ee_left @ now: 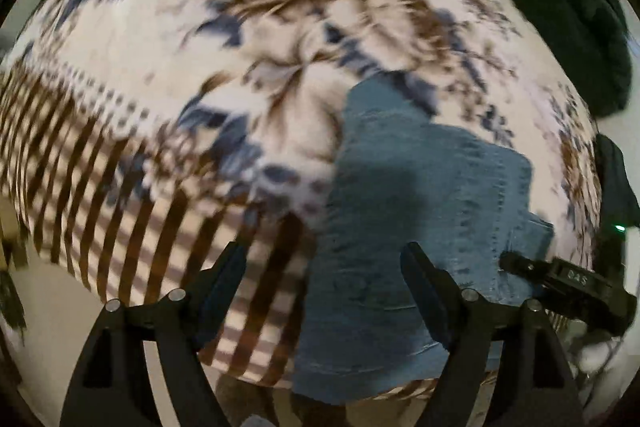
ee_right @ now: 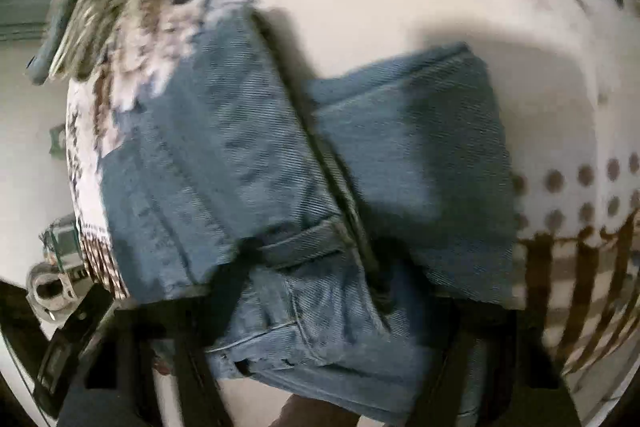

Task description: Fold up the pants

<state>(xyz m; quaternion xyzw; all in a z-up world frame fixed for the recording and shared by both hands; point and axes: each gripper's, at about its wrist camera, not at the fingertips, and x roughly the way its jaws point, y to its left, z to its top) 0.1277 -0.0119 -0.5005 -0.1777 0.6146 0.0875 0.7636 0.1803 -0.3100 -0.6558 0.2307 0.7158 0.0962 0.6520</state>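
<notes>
Both views were blurred. Right gripper (ee_right: 312, 291) sat mostly hidden under the blue jeans (ee_right: 280, 167), jaws unclear. Jeans lay folded on a floral blanket (ee_left: 160, 47); left gripper (ee_left: 324, 259) jaws open, empty.

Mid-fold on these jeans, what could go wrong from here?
1. The left tool is open and holds nothing, so the folded jeans could shift if only the right tool drags them.
2. In the right wrist view the jeans cover that tool; its grip cannot be confirmed.
3. The jeans lie near the edge of the patterned blanket and could slide off.
</notes>
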